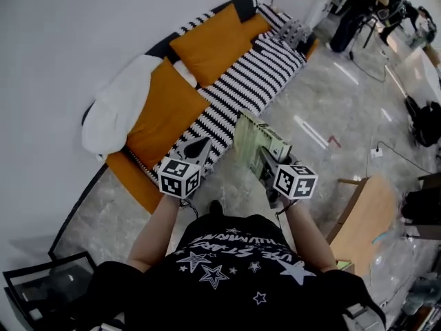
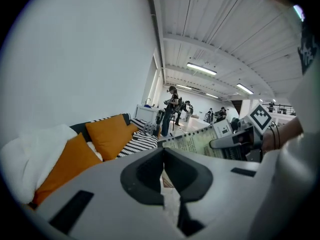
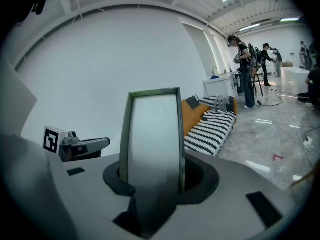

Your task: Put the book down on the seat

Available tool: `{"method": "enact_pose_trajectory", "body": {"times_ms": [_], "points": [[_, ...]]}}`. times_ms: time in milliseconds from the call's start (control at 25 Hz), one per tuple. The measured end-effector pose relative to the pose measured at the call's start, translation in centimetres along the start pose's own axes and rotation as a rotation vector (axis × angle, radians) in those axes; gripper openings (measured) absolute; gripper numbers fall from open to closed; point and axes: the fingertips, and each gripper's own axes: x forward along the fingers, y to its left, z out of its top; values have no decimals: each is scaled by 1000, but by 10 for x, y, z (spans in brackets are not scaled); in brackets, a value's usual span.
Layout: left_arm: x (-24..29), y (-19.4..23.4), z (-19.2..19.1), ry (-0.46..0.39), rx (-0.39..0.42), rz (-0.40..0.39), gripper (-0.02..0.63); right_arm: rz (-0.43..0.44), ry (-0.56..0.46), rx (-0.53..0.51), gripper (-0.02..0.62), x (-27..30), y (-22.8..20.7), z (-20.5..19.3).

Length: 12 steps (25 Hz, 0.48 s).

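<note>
My right gripper [image 1: 265, 158] is shut on a pale green book [image 1: 253, 138], held upright over the grey floor in front of the sofa. In the right gripper view the book [image 3: 152, 134] stands edge-on between the jaws and fills the gap. The sofa's black-and-white striped seat [image 1: 248, 81] lies just beyond and left of the book. My left gripper [image 1: 200, 145] hangs beside the seat's front edge, shut with nothing in it. In the left gripper view its jaws meet, and the book [image 2: 197, 143] and right gripper [image 2: 235, 141] show to the right.
Orange cushions [image 1: 165, 112] and a white blanket [image 1: 117, 109] lean on the sofa back by the wall. A wooden chair [image 1: 365, 219] stands at my right. A black frame [image 1: 48, 281] lies at the lower left. People [image 3: 245, 59] and cables are farther off.
</note>
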Motion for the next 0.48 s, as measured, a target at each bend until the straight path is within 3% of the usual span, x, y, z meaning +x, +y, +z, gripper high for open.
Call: {"method": "enact_pose_trajectory", "body": {"times_ms": [280, 480], "points": [[29, -4, 23, -16, 28, -86, 9, -35, -23, 22, 170, 8, -10, 16], [55, 0, 21, 11, 21, -83, 8, -56, -23, 48, 170, 20, -40, 27]]}}
